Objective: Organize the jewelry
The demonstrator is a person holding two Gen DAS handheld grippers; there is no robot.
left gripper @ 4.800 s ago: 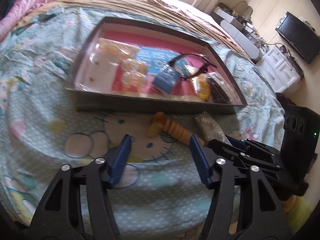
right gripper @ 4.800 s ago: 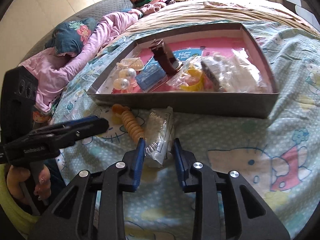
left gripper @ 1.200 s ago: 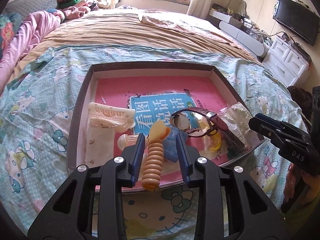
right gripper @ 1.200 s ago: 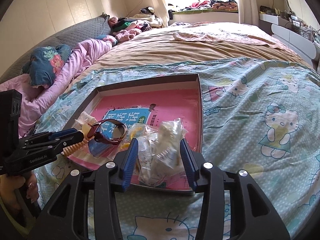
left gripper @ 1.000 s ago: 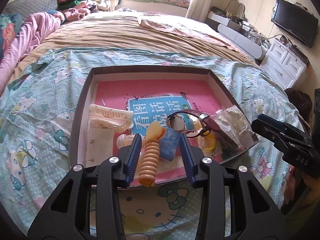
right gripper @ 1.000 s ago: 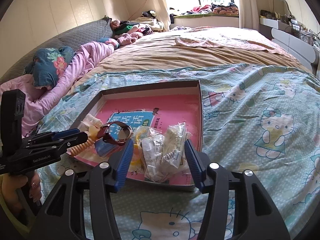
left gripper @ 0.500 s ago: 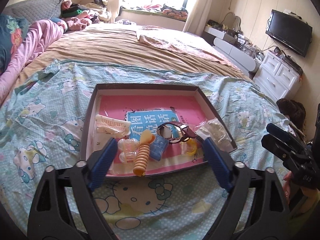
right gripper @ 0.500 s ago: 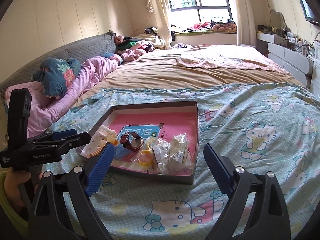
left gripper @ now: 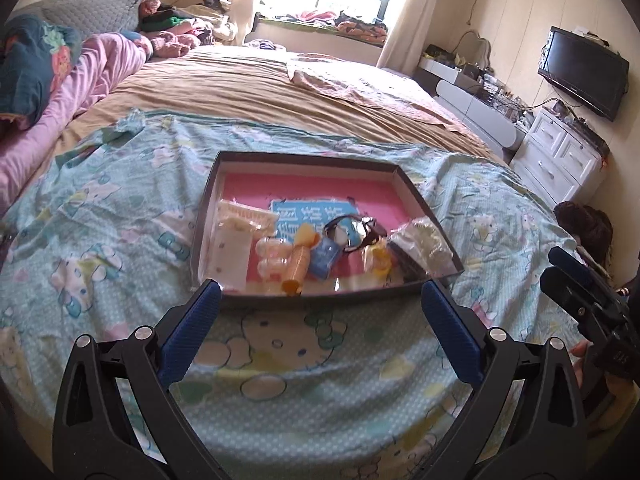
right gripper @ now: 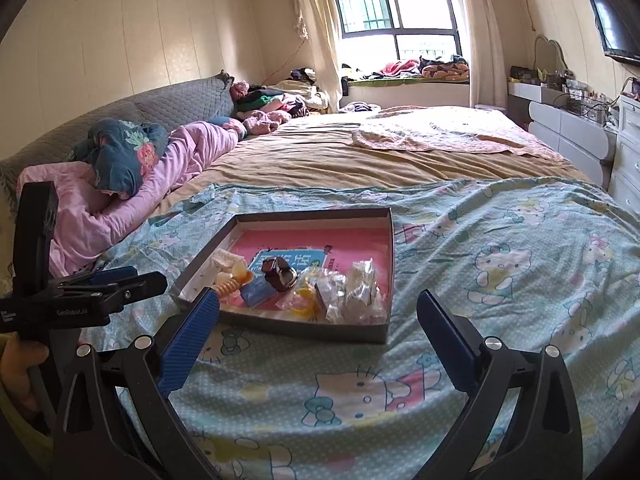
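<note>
A shallow dark box (left gripper: 320,300) (right gripper: 304,326) with a pink lining lies on the Hello Kitty sheet. In it are an orange ribbed hair clip (left gripper: 298,258) (right gripper: 228,289), a brown watch (left gripper: 354,230) (right gripper: 280,274), a blue packet (left gripper: 328,256), a cream comb (left gripper: 244,216) and clear plastic bags of jewelry (left gripper: 424,240) (right gripper: 352,290). My left gripper (left gripper: 320,320) is open wide and empty, held back in front of the box. My right gripper (right gripper: 318,320) is open wide and empty too, also held back from the box.
The box sits on a large bed with a tan cover (left gripper: 256,88). Pink bedding and a blue floral pillow (right gripper: 120,152) lie at the left. White drawers (left gripper: 560,160) and a wall television (left gripper: 580,68) stand to the right. The other gripper shows at each view's edge (left gripper: 588,304) (right gripper: 80,300).
Both grippers opened and let go of the orange clip and the plastic bag, which now lie in the box. Both have pulled back and up from the box.
</note>
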